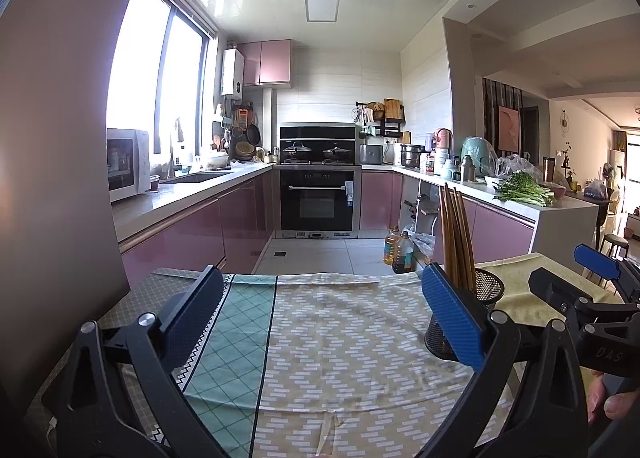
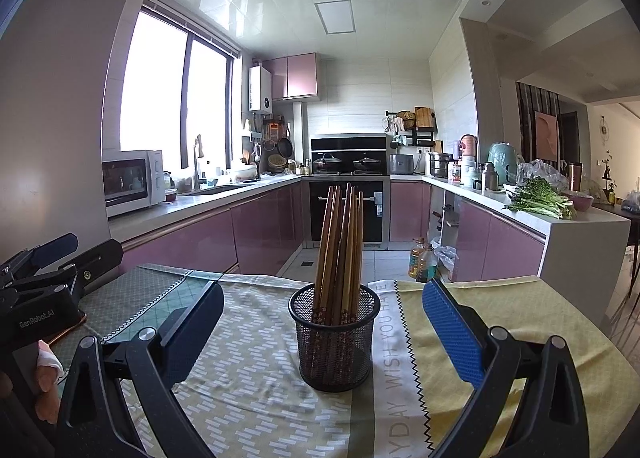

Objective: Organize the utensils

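- Right tool (image 2: 323,334): jaws wide apart, holding nothing. It hangs low over the worktop (image 2: 248,390), aimed straight at the mesh cup (image 2: 335,342), which sits centred between the two fingers but ahead of the pads.
- Left tool (image 1: 322,318): jaws also wide apart, empty, over bare cloth. The mesh cup (image 1: 486,300) is partly hidden behind its right finger.
- Chopsticks (image 2: 340,250): brown bundle standing in the cup, fanned out and leaning a little, all tips up. Nothing loose on the cloth in either view.
- Judgement: sorting looks nearly done or done; what's left is probably placing or squaring the cup.
- If moving the cup: close on the mesh wall low down, below the rim, squeeze gently since mesh flexes. Keep it upright; the tall sticks make it top-heavy and they'll rattle or tip out on a fast swing.
- Left tool could steady the far side of the cup; keep its finger clear of the stick tops.
- Readable text: "GenRobot.AI" on the left tool body in the right view; "DAS" on the right tool body in the left view; cloth stripe (image 2: 394,362) reads "…YDAY WISH YOU HAVE", both ends cut off.
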A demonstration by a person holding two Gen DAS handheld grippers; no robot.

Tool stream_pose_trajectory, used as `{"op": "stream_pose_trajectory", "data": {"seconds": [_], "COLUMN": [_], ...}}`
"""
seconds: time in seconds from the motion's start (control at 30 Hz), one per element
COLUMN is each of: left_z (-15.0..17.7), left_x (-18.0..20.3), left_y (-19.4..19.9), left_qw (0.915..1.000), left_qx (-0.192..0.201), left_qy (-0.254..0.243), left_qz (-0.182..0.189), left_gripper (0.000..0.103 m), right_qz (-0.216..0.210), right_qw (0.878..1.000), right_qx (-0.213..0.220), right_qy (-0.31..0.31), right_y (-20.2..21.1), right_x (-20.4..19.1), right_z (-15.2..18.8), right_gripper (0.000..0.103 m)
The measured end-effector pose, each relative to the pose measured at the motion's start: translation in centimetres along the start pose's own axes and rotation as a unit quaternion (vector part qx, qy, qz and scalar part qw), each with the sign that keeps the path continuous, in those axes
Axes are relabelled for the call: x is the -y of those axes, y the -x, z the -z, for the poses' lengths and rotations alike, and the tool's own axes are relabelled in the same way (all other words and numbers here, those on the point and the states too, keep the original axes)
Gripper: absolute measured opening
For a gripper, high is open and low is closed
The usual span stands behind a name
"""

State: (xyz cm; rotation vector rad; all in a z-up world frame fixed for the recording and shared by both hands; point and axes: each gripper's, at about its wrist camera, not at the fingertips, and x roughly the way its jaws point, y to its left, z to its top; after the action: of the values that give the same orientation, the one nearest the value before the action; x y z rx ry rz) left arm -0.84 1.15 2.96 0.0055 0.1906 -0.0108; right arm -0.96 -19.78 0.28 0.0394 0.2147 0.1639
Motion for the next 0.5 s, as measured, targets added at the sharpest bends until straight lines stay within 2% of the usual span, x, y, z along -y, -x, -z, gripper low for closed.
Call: {"op": "stream_pose_trajectory", "data": {"seconds": [0.5], "left_z": [0.06], "left_x": [0.20], "left_y": [0.04], "left_qw": [1.0000], "left_qx": [0.002], "left_qy": [0.000], "left_qz": [-0.002], "left_gripper": [0.098], "right_qz": [0.000], "right_qw": [1.000], "right_qx": [0.003], "right_qy": [-0.003], "right_y": [-0.09], "right_x": [0.15], "right_z": [-0.06], "right_gripper": [0.096]}}
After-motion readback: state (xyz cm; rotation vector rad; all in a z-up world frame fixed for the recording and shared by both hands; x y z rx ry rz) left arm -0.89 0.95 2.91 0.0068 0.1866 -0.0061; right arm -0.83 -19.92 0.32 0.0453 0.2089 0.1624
